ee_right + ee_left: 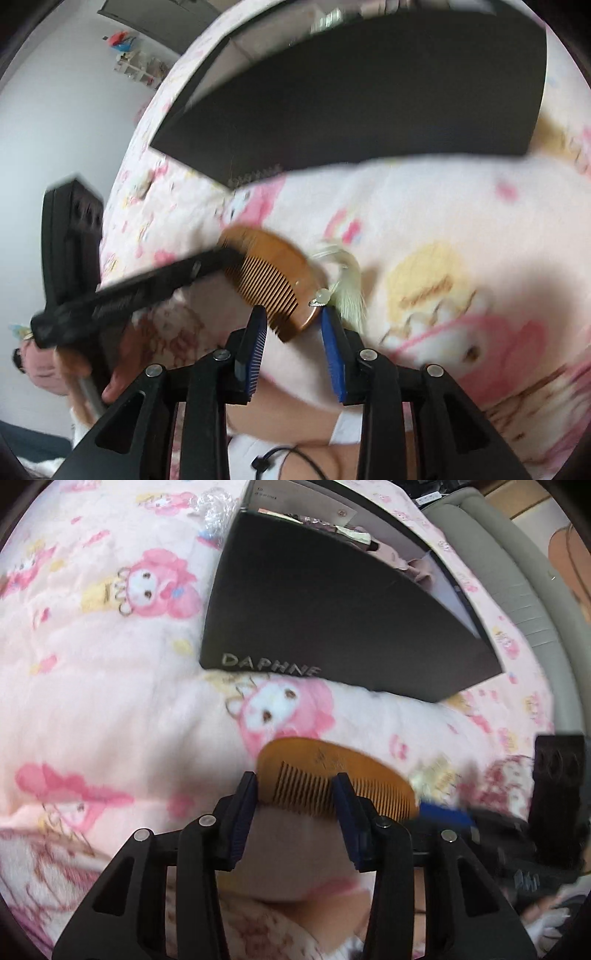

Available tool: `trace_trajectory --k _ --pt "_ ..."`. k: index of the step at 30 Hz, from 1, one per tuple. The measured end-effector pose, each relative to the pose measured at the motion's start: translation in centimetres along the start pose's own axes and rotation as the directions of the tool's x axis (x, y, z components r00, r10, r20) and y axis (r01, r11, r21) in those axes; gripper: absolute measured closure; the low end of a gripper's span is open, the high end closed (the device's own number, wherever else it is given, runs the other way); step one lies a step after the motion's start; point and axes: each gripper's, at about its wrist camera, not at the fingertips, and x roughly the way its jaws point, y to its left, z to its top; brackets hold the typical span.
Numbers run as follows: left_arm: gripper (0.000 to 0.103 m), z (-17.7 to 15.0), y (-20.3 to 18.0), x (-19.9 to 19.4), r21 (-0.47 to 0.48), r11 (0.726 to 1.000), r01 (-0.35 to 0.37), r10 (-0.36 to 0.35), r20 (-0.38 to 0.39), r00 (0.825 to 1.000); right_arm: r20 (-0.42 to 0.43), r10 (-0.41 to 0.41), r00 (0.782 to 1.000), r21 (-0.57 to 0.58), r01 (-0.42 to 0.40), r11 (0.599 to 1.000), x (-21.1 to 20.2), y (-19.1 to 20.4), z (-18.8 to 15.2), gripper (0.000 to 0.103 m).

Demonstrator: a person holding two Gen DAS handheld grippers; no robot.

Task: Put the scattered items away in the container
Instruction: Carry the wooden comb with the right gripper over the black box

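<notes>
Between the spread fingers of the left gripper (295, 790), the wooden comb (332, 775) lies crosswise, teeth toward the camera, before the black box (332, 620). From the right gripper (291, 317), also spread, only its pale tassel (347, 280) appears, the comb slanting down-right.

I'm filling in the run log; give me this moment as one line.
left gripper: open, straddling amber wooden comb | right gripper: open at comb's tassel end | black cardboard box: open, behind on pink blanket
</notes>
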Motion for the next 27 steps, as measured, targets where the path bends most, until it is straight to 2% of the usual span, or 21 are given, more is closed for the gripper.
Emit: trace_trajectory --k 2,5,6,9,16,20,27 --pt "0.061 0.0 0.3 -0.6 -0.015 1.000 0.027 -0.027 0.011 1.000 0.044 -0.055 0.998 -0.024 0.056 0.998 -0.7 0.2 0.6 0.075" --pt "0.061 0.7 0.9 -0.4 -0.027 0.998 -0.051 0.052 0.038 0.998 0.026 -0.109 0.994 -0.045 0.110 0.993 -0.1 0.3 1.0 0.075" --pt "0.061 0.7 1.0 -0.1 -0.035 0.998 -0.053 0.054 0.033 0.998 0.014 -0.115 0.993 -0.042 0.116 0.992 0.3 0.3 1.1 0.075" --pt "0.061 1.7 0.3 1.6 -0.043 0.999 -0.016 0.016 0.009 1.000 0.009 -0.135 0.991 -0.053 0.135 0.989 0.7 0.0 1.3 0.075" --pt "0.060 1.3 -1.1 1.8 0.003 1.000 -0.009 0.009 0.005 1.000 0.012 -0.177 0.984 -0.103 0.177 0.979 1.1 0.3 1.5 0.074" --pt "0.060 1.1 -1.8 0.5 -0.006 0.999 0.036 -0.036 0.027 0.999 0.034 -0.193 0.981 -0.115 0.196 0.974 0.1 0.8 1.5 0.073" --pt "0.060 1.7 -3.9 -3.2 0.047 0.996 0.070 -0.074 0.108 0.991 0.142 -0.189 0.972 -0.127 0.207 0.970 -4.6 1.8 2.0 0.073"
